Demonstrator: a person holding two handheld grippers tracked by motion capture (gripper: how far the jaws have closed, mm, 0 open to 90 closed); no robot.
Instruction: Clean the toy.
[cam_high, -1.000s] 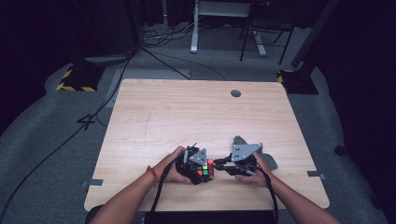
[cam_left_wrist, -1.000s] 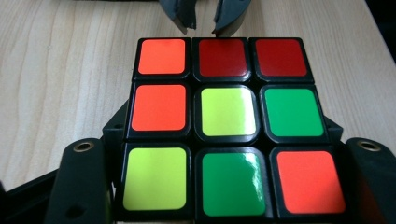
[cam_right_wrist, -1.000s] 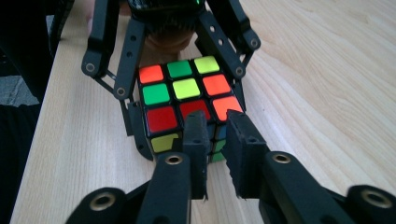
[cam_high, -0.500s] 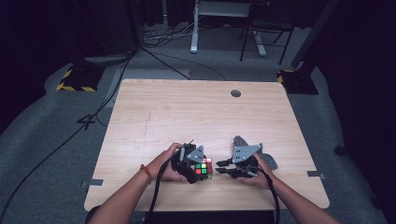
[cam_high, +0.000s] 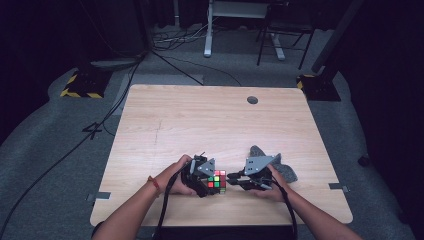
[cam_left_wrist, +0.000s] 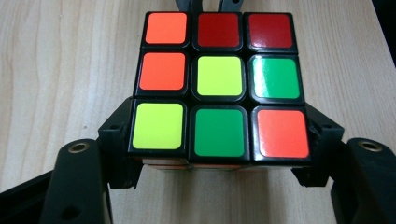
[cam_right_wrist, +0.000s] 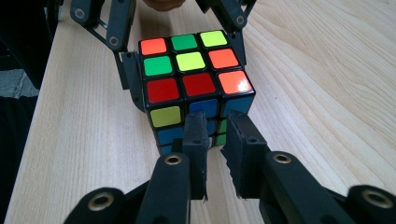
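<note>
your left gripper (cam_high: 209, 176) has the cube (cam_high: 217, 181) clamped across its near bottom row: in the left gripper view the two jaws press the cube (cam_left_wrist: 219, 88) from either side, low down, so the upper two rows stand free beyond your fingertips. the cube sits on the table (cam_high: 210, 125), straight ahead of that tool and square to it.

your right gripper (cam_right_wrist: 215, 140) comes at the cube (cam_right_wrist: 194, 77) from the opposite side. its jaws have just been closing and now stand nearly together with nothing between them; the tips sit at the middle of the cube's near face, touching it or just short of it, i can't tell which. from this tool the cube lies dead ahead, and beyond it you can see the left gripper's jaws (cam_right_wrist: 180, 51) bracketing the far row.

the relation to mind: the two tools face each other along one line through the cube, left holding, right free. a cube has no long axis, so what counts is which layer the left jaws leave loose. i judge the next move is a layer turn by the right hand, and for that you'd need to open the right jaws wide enough to span the row nearest them, then keep that grip clear of the left jaws' row.

behind your right hand (cam_high: 272, 187) lies a grey cloth (cam_high: 287, 169), out of the way.
</note>
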